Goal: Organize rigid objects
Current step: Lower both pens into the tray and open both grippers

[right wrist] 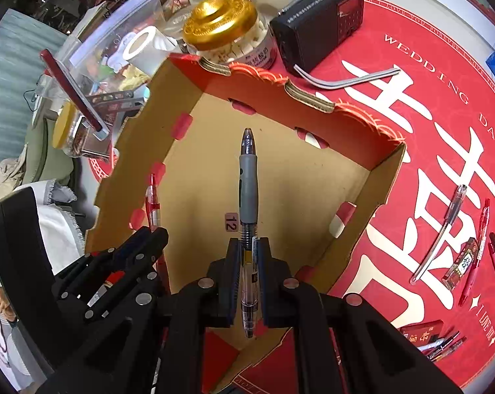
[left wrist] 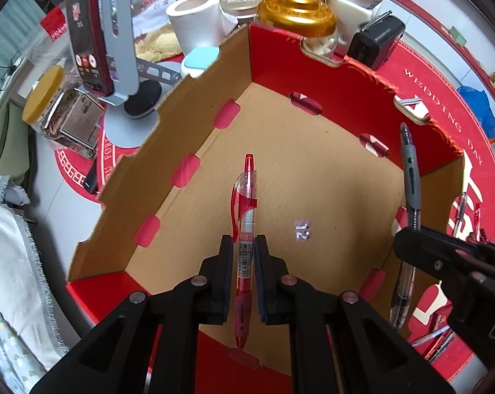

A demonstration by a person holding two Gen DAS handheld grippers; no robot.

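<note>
My left gripper (left wrist: 244, 249) clamps a red translucent plastic pen (left wrist: 244, 229) by its barrel; my right gripper (right wrist: 249, 252) clamps a grey-gripped clear plastic pen (right wrist: 248, 193). Both pens hang over the open red-walled cardboard box (right wrist: 280, 177) on the counter (right wrist: 428, 105).

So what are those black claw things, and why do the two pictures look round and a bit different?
Those black claws are grabbing tools that a person holds, one in each hand. Each has a little camera with a round fisheye lens looking along its fingers, so each picture is one tool's own view.

The left tool is squeezing a red pen. The right tool is squeezing a grey-grip pen. Both hang over an open cardboard box that is red outside.

The box sits on a red mat with white writing. More pens lie on it, beside a gold-lidded jar and a black radio.
</note>
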